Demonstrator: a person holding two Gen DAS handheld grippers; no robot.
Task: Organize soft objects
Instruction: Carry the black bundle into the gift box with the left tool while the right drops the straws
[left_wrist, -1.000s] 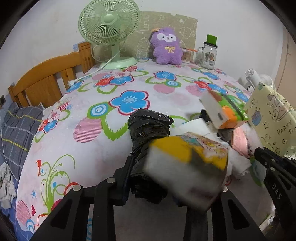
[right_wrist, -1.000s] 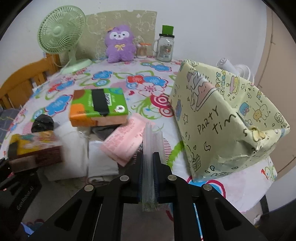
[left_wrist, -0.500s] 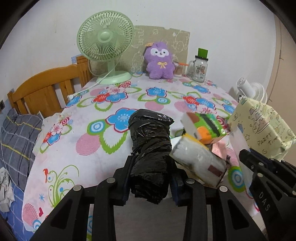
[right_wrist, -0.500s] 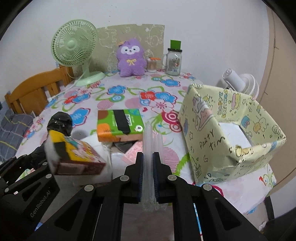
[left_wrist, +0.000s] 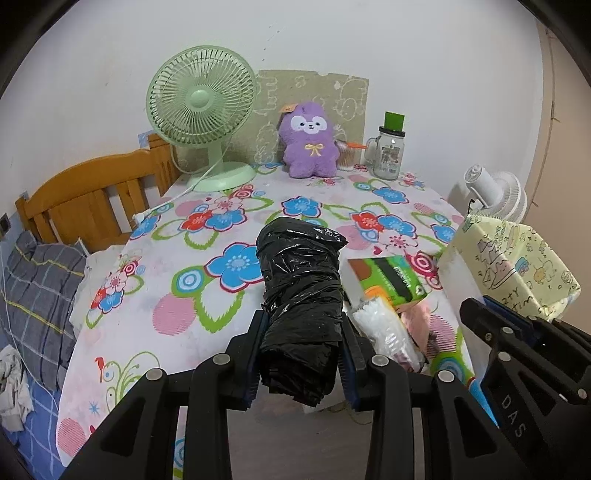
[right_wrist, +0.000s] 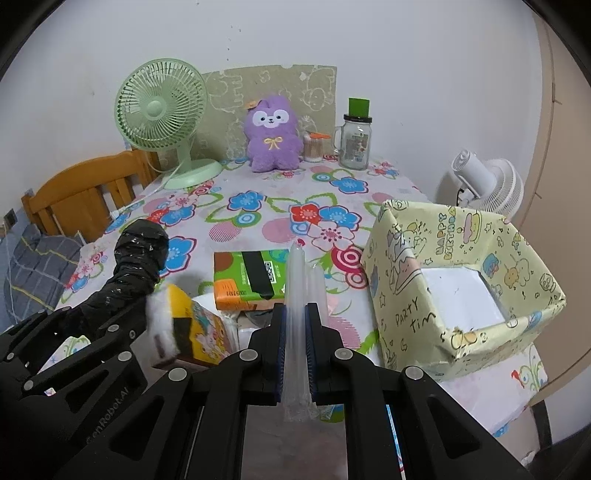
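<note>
My left gripper (left_wrist: 301, 321) is shut on a crumpled black plastic bag roll (left_wrist: 301, 277), held above the flowered tablecloth (left_wrist: 229, 225). My right gripper (right_wrist: 296, 310) is shut on a thin clear plastic bag (right_wrist: 297, 280) that stands up between its pads. A yellow and white packet (right_wrist: 188, 328), partly blurred, hangs close beside the left gripper (right_wrist: 92, 325); what holds it I cannot tell. A green and orange tissue pack (right_wrist: 251, 278) lies on the table ahead. To the right stands an open yellow gift-wrapped box (right_wrist: 465, 273). A purple plush (right_wrist: 273, 136) sits at the back.
A green desk fan (left_wrist: 201, 110) and a glass jar with a green lid (left_wrist: 388, 151) stand at the back by the wall. A wooden bed frame (left_wrist: 92, 195) and a grey pillow are on the left. A white fan (right_wrist: 484, 184) is behind the box.
Both grippers have risen with their loads, so the table now looks lower and farther. The yellow and white packet has shifted from in front of the left gripper to its right side.
</note>
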